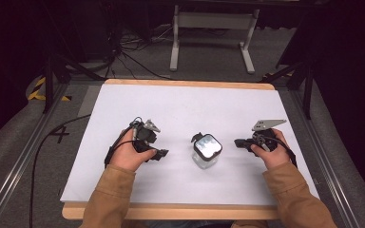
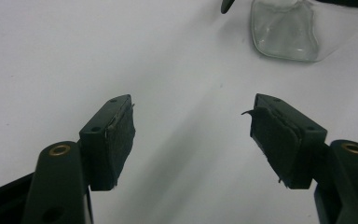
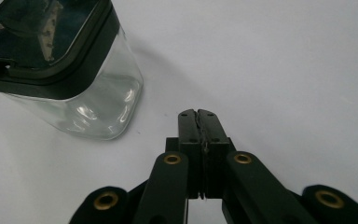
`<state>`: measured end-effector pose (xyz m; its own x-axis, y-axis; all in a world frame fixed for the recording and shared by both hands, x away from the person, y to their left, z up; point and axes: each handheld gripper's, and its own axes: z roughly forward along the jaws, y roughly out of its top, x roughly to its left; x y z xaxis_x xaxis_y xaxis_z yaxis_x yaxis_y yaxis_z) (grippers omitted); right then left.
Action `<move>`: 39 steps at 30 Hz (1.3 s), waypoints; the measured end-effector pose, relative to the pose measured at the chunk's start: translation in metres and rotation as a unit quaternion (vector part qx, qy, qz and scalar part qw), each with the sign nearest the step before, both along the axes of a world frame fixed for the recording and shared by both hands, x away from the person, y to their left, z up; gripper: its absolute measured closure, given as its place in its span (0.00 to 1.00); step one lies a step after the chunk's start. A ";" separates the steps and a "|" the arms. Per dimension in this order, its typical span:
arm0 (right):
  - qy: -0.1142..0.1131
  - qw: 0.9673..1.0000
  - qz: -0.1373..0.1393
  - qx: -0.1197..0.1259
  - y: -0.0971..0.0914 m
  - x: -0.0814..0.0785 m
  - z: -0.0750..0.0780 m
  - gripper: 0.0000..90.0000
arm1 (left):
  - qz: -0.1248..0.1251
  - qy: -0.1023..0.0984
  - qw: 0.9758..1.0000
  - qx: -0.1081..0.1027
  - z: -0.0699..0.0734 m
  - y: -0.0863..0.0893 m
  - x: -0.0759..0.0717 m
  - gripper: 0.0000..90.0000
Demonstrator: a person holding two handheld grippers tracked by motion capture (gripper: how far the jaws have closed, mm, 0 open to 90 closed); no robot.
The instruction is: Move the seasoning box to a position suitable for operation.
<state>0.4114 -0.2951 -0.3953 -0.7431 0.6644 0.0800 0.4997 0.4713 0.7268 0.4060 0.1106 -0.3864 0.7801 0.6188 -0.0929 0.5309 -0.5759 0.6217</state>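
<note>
On the white table (image 1: 180, 102), two forearms in tan sleeves come in from the near edge, each hand resting low on the surface and turned inward. The left gripper (image 1: 160, 154) points right with its jaws spread wide and nothing between them, while the right gripper (image 1: 238, 142) points left with its jaws pressed together, holding nothing. Between them, apart from both, stands a clear square jar (image 1: 206, 151) with a black lid (image 3: 46, 42); it looks empty.
</note>
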 end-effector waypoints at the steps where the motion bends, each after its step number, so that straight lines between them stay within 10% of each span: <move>1: -0.001 1.000 0.004 0.000 0.001 0.001 0.000 1.00 | 0.001 0.001 1.000 0.001 0.001 0.002 -0.003 0.34; 22: 0.038 0.995 0.096 0.017 0.045 0.021 -0.020 1.00 | 0.047 -0.013 0.999 -0.016 0.007 0.034 -0.026 0.34; 39: 0.054 0.993 0.102 -0.014 0.051 0.019 -0.028 1.00 | 0.038 -0.006 0.999 -0.018 0.003 0.026 -0.022 0.34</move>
<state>0.4305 -0.2441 -0.4233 -0.8510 0.5032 0.1501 0.4652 0.5898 0.6601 0.3838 0.1367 -0.3829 0.7319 0.6730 -0.1071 0.5649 -0.5114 0.6476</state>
